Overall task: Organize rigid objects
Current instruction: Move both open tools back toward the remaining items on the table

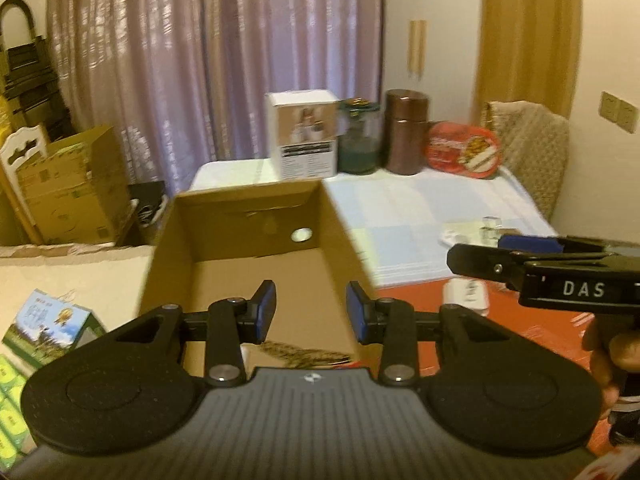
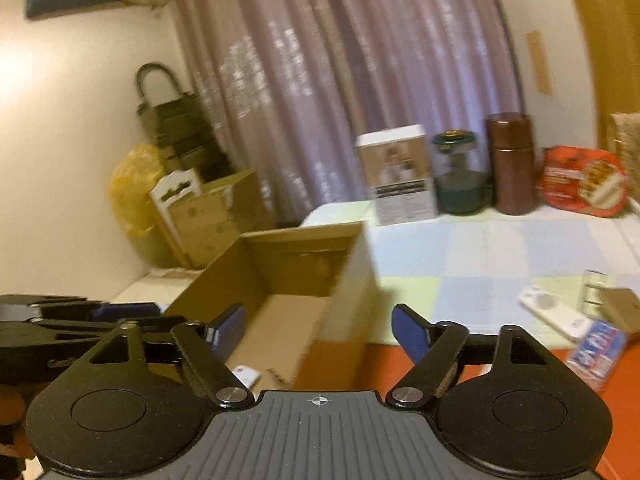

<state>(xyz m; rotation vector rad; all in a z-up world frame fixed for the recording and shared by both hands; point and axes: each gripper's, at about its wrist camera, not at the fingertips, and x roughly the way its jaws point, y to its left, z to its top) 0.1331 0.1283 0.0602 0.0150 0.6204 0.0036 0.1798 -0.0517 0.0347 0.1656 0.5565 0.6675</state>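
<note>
a lived-in room with a mauve curtain [image 1: 208, 60] behind, and a table [image 1: 432, 208] under a pale checked cloth, its near part bare red. an open cardboard box [image 1: 248, 240] sits at the table's left, apparently empty in both views. along the far edge stand a white carton [image 1: 306, 136], a green glass jar [image 1: 358, 138], a brown canister [image 1: 406, 132] and a red tin [image 1: 464, 152]. near the right edge lie small loose things: a white flat gadget [image 2: 554, 314], a clear plastic case [image 2: 594, 292], a blue-and-white pack [image 2: 596, 354] and a tan box [image 2: 624, 312].

the left gripper [image 1: 311, 312] hovers over the box's near end, its jaws as close as they go, with nothing between the blue pads. the right gripper [image 2: 320, 334] has its jaws spread apart, empty, beside the box's right wall.

this looks like the reach between pickups. the next move likely calls for swinging the right gripper over to 1 of the small items and straddling it squarely.
</note>
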